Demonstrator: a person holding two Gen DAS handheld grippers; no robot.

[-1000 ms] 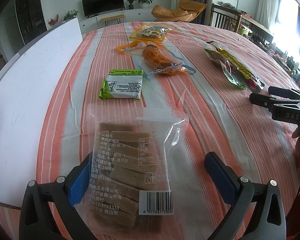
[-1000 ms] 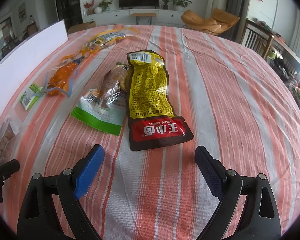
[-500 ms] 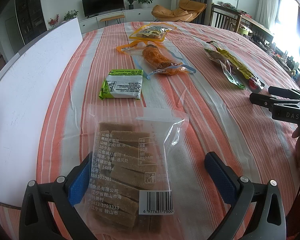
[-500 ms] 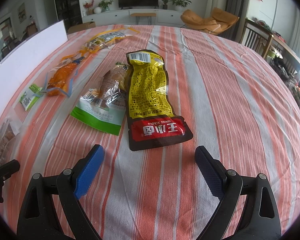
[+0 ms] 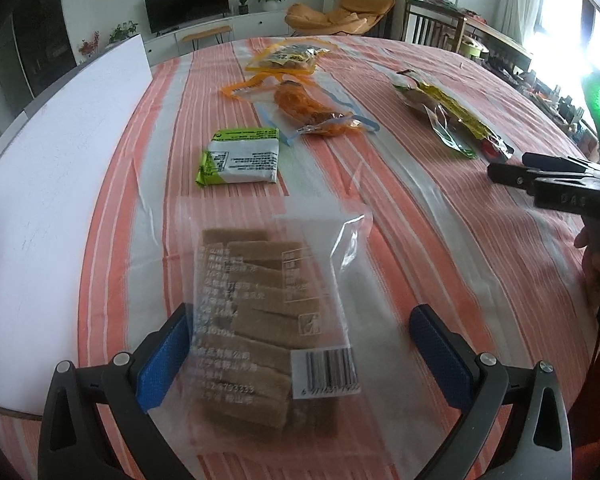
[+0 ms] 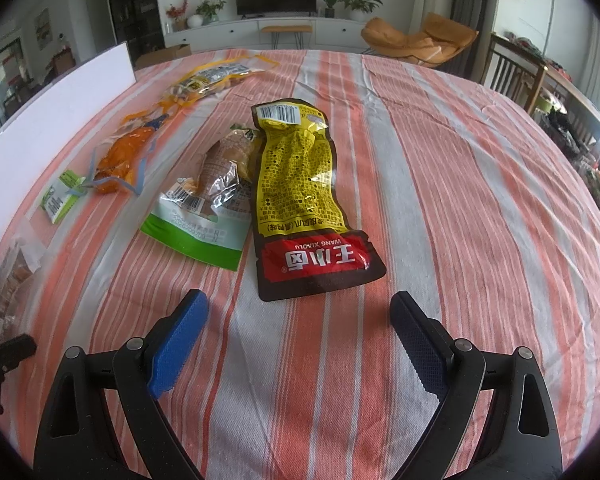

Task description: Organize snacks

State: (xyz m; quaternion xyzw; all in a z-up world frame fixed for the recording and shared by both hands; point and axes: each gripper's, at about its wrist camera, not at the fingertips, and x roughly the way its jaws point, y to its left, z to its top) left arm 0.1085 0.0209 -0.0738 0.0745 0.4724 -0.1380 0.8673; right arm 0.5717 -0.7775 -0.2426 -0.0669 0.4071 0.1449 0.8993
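A: Left wrist view first. Where does the left gripper [image 5: 300,344] stand?

B: Low in the frame, jaws spread wide. A clear bag of brown bars [image 5: 260,312] lies flat on the striped counter [image 5: 440,240] between the two blue pads. Its left edge runs just beside the left pad [image 5: 164,360]; whether they touch I cannot tell. The right pad stands well clear of it. Nothing is gripped.

A: And beyond the bag?

B: Above it, near centre, a green-and-white packet [image 5: 240,156]. Further up, an orange snack in a clear pouch [image 5: 312,108], then a yellow-edged pouch [image 5: 288,58] at the top. A white board [image 5: 60,160] fills the left side. At the right edge the right gripper [image 5: 548,172] shows side-on, with part of a hand [image 5: 596,264] below it.

A: Now the right wrist view.

B: The right gripper [image 6: 300,344] is also wide open and holds nothing; only bare cloth lies between its pads. Just above the gap, in mid-frame, lies a yellow-and-red pouch [image 6: 300,196], with a green-bottomed pouch [image 6: 208,208] touching its left side.

A: What does this view add?

B: Those two pouches appear plainly, where the left view shows them small and foreshortened at its upper right. The bag of bars is only a sliver at the left edge here.
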